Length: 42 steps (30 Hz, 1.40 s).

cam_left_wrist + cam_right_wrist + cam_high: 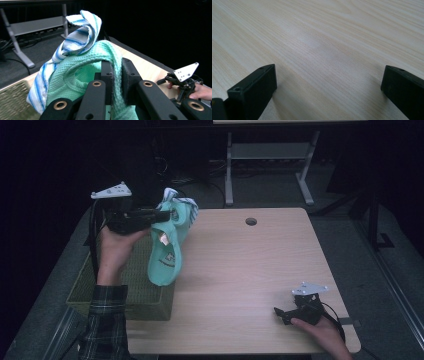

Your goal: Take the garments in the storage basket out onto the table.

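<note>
Two cloths lifted off the basket.

I see one bench (250, 270), one green basket (145, 295) at its left edge, and two cloths, one mint (167, 255) and one blue-striped (82, 32), held above the basket, clenched in my left claw (116, 75). My right claw (328, 82) rests released on the bench.

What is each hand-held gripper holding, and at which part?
The left hand-held gripper pinches a fold of the mint-green waffle-weave cloth. The right hand-held gripper holds nothing.
</note>
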### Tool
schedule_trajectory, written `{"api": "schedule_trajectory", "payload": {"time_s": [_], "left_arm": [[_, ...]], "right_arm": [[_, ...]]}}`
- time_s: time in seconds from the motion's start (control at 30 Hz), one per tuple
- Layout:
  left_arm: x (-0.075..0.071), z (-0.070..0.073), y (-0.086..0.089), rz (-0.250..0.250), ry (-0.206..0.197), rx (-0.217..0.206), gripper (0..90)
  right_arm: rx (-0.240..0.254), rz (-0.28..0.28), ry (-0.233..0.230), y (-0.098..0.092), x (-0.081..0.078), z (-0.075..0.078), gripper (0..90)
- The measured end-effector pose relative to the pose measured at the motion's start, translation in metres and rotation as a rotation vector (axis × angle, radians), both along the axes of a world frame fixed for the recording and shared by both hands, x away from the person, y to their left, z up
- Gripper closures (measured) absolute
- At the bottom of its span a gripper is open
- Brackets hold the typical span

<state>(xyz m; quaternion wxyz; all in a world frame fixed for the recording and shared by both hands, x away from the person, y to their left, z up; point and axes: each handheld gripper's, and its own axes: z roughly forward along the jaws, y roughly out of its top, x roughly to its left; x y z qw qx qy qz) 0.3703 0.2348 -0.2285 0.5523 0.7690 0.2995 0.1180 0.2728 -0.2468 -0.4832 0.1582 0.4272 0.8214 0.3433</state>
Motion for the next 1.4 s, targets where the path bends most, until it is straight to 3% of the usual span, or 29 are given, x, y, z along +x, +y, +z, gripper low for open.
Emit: {"api": "schedule_trajectory", "payload": {"time_s": [0.4, 1.0, 1.27, 1.4], "left_arm": [[0.0, -0.007, -0.042, -0.067, 0.006, -0.003, 81.1], [-0.006, -0.024, -0.094, -0.121, 0.007, 0.008, 81.2], [-0.009, -0.039, -0.117, -0.143, 0.025, 0.009, 81.1], [-0.009, -0.05, -0.133, -0.158, 0.038, 0.036, 81.1]], "right_arm": [[0.001, 0.0, 0.001, 0.0, 0.0, 0.0, 0.0], [0.001, -0.001, 0.002, 0.0, 0.0, 0.0, 0.0], [0.0, 0.0, -0.001, 0.0, 0.0, 0.0, 0.0], [0.001, 0.0, -0.002, 0.0, 0.0, 0.0, 0.0]]}}
